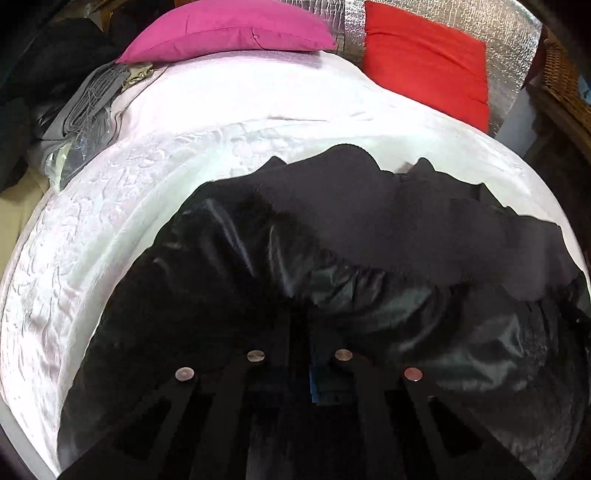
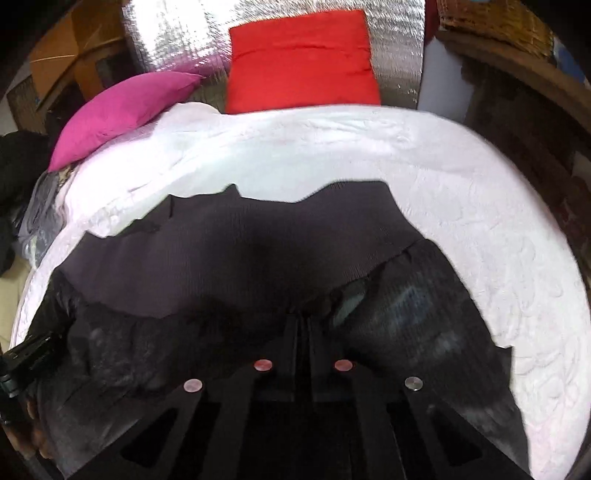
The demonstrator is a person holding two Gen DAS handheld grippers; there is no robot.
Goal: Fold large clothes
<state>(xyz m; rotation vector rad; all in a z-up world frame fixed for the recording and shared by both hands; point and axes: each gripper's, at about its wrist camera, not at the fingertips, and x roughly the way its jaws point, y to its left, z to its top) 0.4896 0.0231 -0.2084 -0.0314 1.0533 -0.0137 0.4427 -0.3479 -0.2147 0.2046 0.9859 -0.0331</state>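
We find the black jacket [image 1: 332, 258] lying on the white bedspread [image 1: 129, 221]. Our left gripper [image 1: 299, 325] and right gripper [image 2: 303, 325] each pinch its shiny fabric, jaws closed tight.

plenty of open bed [image 1: 258, 110] past the black jacket [image 1: 351, 229], bare white cover all the way to the headboard end, so that's the easy lane. far end is blocked by the pink cushion [image 1: 229, 29] and the red cushion [image 1: 424, 62] against a silver foil panel [image 2: 177, 37]. left edge is cramped by a grey folded pile [image 1: 85, 99] and dark stuff beside it. right side has a bare strip of bed, then wicker furniture [image 2: 498, 22] close by. the jacket's bunched ribbed hem [image 2: 221, 251] sits right ahead of both tongs.
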